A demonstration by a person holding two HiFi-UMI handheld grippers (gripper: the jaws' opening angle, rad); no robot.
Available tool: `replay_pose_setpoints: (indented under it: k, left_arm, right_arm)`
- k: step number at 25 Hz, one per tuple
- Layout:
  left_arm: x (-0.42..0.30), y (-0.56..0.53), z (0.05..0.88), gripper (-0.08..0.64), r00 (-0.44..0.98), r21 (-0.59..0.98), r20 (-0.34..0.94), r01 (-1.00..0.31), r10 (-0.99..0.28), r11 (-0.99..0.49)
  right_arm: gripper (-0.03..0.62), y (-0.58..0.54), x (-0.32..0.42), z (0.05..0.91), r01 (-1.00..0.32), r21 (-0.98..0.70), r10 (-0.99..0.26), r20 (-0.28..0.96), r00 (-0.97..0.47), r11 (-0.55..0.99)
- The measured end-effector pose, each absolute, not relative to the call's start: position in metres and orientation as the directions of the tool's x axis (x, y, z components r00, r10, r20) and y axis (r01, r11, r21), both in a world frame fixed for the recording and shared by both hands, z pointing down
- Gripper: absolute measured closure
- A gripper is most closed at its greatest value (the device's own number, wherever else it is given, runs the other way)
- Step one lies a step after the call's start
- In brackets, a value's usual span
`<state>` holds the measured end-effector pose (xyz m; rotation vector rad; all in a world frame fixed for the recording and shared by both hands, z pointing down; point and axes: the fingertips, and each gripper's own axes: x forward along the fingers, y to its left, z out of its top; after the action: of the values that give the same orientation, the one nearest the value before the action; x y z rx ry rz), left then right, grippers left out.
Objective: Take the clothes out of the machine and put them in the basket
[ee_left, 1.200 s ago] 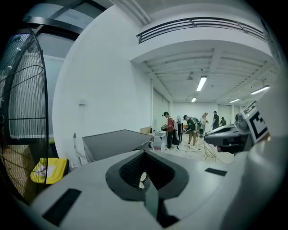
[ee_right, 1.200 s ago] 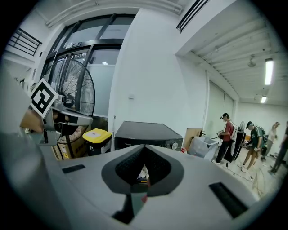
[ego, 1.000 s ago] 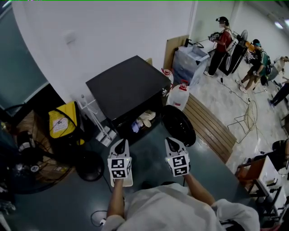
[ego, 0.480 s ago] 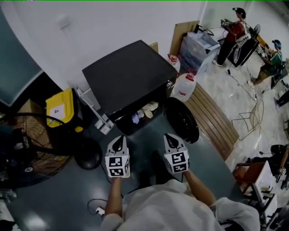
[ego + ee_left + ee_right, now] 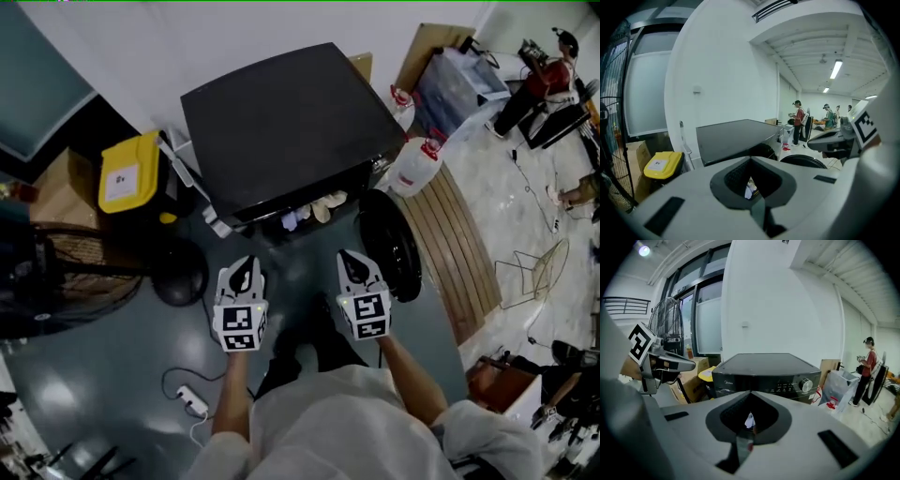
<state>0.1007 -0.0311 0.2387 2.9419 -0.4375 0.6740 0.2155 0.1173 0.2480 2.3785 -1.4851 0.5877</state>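
While the left gripper (image 5: pixel 246 272) and right gripper (image 5: pixel 352 265) hang side by side above the dark floor (image 5: pixel 112 394), each has its jaws pressed together on nothing and points at the open front of a black washing machine (image 5: pixel 281 122). Pale and bluish clothes (image 5: pixel 314 208) lie heaped in the drum mouth on the machine's near face, well apart from both grippers. The round door (image 5: pixel 389 246) stands swung out to the right, near the right gripper. A yellow-lidded bin (image 5: pixel 127 173) sits to the left of the machine. No basket can be made out in any view.

The load looks untouched, so the step in hand appears to be the reach into the drum. Done well, that likely means parting the jaws before they enter and keeping the right gripper clear of the door. Pinching a thick fold of the nearest garment should let it draw out over the drum's lip without snagging.
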Motion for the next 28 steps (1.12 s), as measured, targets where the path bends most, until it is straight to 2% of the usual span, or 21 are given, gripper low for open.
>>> replay_pose_setpoints:
  k: [10, 24, 28]
  left_arm:
    - [0.098, -0.025, 0.29, 0.541, 0.827, 0.046, 0.496, -0.328, -0.264, -0.943]
    - [0.065, -0.038, 0.375, 0.541, 0.853, 0.086, 0.504, -0.206, -0.136, -0.975]
    - [0.065, -0.048, 0.4, 0.541, 0.854, 0.086, 0.503, -0.204, -0.135, -0.975]
  right_arm:
    - [0.568, 0.102, 0.227, 0.292, -0.924, 0.004, -0.797, 0.506, 0.331, -0.381]
    - [0.568, 0.084, 0.169, 0.362, -0.892, 0.028, -0.754, 0.523, 0.397, -0.45]
    - [0.568, 0.076, 0.174, 0.385, -0.891, 0.039, -0.749, 0.525, 0.403, -0.452]
